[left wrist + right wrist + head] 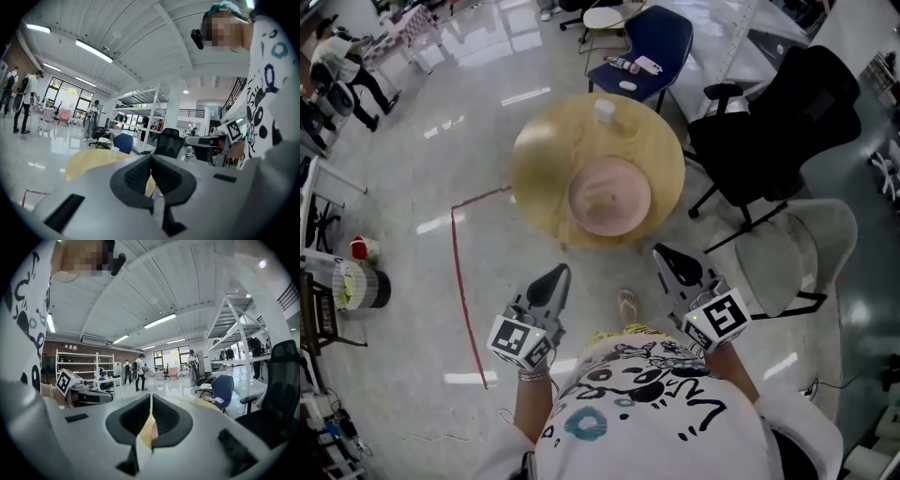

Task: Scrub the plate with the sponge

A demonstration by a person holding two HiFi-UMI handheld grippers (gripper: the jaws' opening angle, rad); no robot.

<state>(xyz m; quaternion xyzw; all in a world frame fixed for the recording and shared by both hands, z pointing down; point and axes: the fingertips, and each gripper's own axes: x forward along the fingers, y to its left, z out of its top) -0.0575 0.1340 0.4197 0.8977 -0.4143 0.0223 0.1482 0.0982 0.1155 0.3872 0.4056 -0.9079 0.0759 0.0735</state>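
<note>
A pink plate (609,195) lies on the near side of a round wooden table (544,159). A white cup (605,111) stands at the table's far edge. I cannot make out a sponge in any view. My left gripper (555,277) and my right gripper (671,258) hang side by side short of the table's near edge, both pointing at it. Each is shut with nothing between its jaws. In the left gripper view the shut gripper (151,163) points at the table (89,161) and the cup (114,151). In the right gripper view the shut gripper (151,401) hides most of the table.
A blue chair (661,37) with small items on its seat stands beyond the table. A black office chair (778,131) and a grey chair (802,248) stand to the right. A red tape line (459,272) runs along the floor at left. People stand far off.
</note>
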